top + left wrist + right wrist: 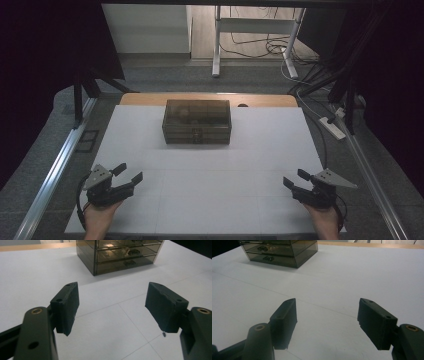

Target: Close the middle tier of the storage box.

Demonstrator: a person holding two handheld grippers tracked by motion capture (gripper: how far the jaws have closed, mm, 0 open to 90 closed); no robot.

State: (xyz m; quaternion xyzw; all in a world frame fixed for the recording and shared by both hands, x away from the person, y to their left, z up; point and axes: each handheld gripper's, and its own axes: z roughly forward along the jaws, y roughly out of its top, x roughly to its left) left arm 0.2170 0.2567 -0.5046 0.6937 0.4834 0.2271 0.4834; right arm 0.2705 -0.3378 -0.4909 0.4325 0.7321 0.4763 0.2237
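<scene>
A smoky, see-through drawer chest stands at the far middle of the white table top. Its stacked drawers with small handles face the person. The same drawer chest is at the top of the left gripper view, and the drawer chest sits at the upper left of the right gripper view. My left gripper is at the near left, held by a hand, open with nothing between its jaws. My right gripper is at the near right, open and empty. Both are well short of the chest.
A wooden table edge runs behind the white top. Metal rails flank the table on both sides. A white desk frame and cables lie on the floor beyond. A power strip lies at the right.
</scene>
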